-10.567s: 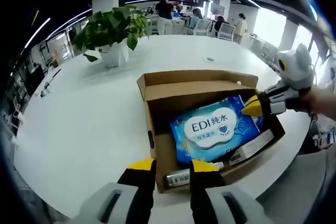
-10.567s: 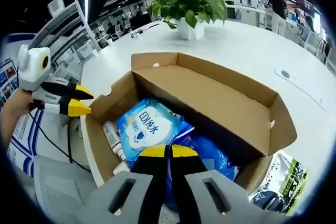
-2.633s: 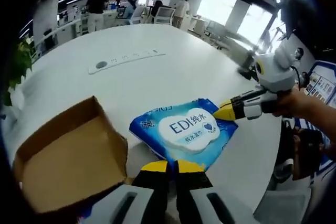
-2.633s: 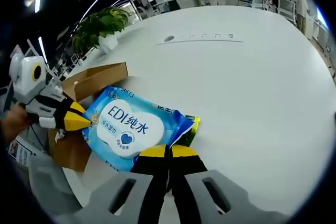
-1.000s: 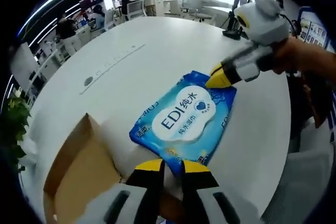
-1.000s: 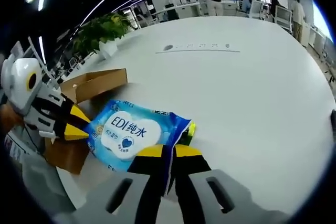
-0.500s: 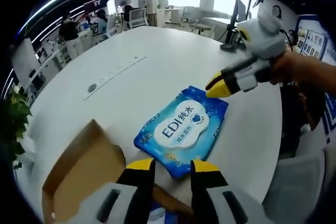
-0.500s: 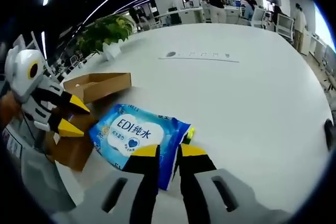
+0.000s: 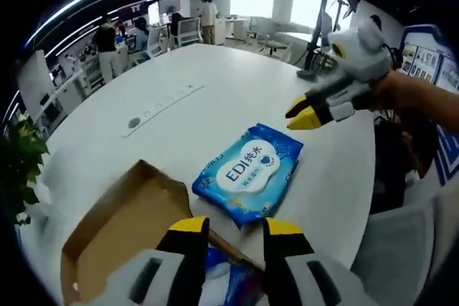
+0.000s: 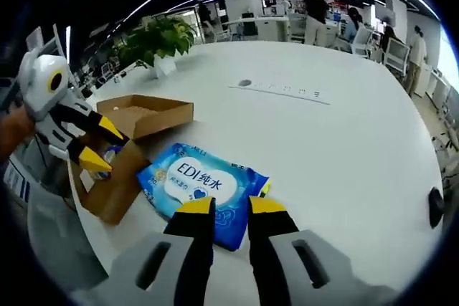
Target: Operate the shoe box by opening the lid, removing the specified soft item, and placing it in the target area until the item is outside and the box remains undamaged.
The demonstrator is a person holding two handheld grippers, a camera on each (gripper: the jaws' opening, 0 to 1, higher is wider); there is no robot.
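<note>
Blue wet-wipe pack (image 9: 248, 173) lies flat on your white table (image 9: 179, 98) beside the open shoe box (image 10: 125, 141); both your grippers, left (image 9: 228, 226) and right (image 10: 231, 206), are unclenched, delivery apparently complete.

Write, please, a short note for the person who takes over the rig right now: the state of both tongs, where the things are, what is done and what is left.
Left tongs: open, holding nothing, above the box edge.
Right tongs: open, holding nothing, just at the pack's near edge.
Wet wipes pack: flat on the white table, outside and beside the shoe box.
Shoe box: lid open, looks undamaged, other items inside.
Done: lid opened, pack out and set down.
Left: probably only to pull both tongs away.
</note>
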